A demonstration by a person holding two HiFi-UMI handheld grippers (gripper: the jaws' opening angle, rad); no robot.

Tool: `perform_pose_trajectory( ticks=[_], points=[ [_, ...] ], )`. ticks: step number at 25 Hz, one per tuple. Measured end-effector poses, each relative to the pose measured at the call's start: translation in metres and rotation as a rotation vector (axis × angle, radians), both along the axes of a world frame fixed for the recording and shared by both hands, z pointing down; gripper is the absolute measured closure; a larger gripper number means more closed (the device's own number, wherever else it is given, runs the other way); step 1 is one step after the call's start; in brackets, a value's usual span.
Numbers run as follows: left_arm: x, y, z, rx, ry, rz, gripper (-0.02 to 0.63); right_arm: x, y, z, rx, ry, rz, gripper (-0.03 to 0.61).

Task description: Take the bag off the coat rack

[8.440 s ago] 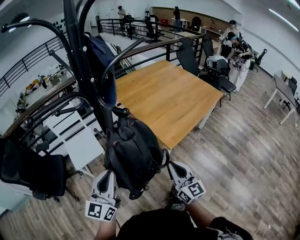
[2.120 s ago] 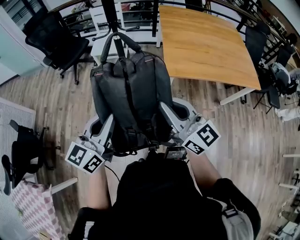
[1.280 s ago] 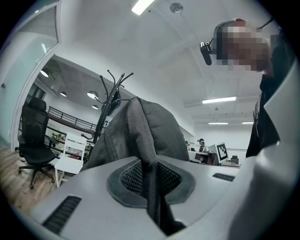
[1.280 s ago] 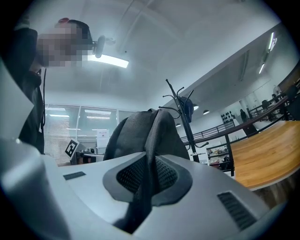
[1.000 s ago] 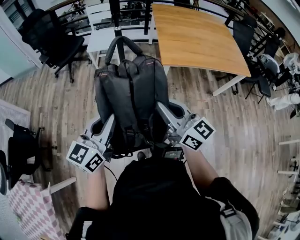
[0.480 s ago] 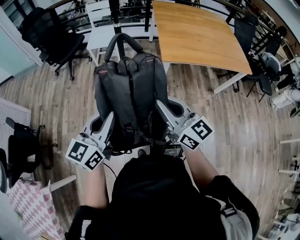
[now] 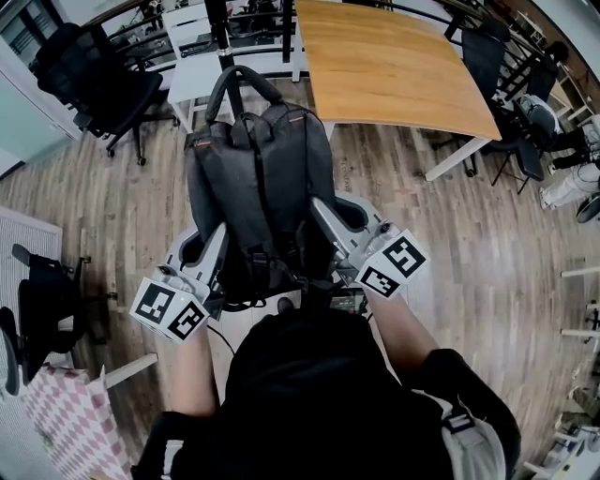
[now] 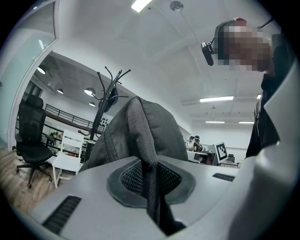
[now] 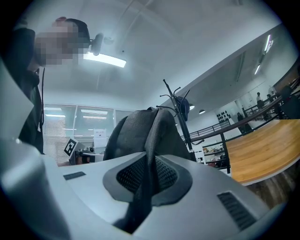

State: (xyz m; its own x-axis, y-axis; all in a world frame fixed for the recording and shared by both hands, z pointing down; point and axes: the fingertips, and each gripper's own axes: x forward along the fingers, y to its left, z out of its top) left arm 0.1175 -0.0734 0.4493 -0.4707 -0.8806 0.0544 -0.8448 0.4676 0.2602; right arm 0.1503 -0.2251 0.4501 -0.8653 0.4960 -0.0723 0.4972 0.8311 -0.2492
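Observation:
A dark grey backpack (image 7: 261, 187) hangs free in front of me, clear of the black coat rack, whose pole (image 7: 217, 28) stands behind it at the top of the head view. My left gripper (image 7: 216, 251) is shut on the bag's left side, and its own view shows the fabric (image 8: 140, 140) pinched between the pads. My right gripper (image 7: 323, 230) is shut on the right side, with a fold of the bag (image 9: 152, 140) clamped between its jaws. The rack's hooks (image 8: 108, 86) rise behind the bag, and also show in the right gripper view as a coat rack (image 9: 178, 108) with a dark garment on it.
A wooden table (image 7: 394, 66) stands at the upper right with office chairs (image 7: 497, 66) beyond it. A black office chair (image 7: 94, 80) and a white table (image 7: 192, 75) are at the upper left. Another black chair (image 7: 42, 305) and a patterned cloth (image 7: 70, 412) lie at the left.
Earlier the bag hung on the coat rack with both grippers at its sides; now both grippers hold it away from the rack. In the last second nothing moved visibly.

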Motion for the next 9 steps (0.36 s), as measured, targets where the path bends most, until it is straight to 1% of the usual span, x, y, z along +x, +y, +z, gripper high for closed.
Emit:
perform_pose_trajectory(
  ticks=[9],
  points=[
    [-0.0044,-0.0007,0.0045,0.002,0.013,0.017,0.578,-0.0024,-0.0006,0.0044,-0.001,0.012,0.018,0.531]
  ],
)
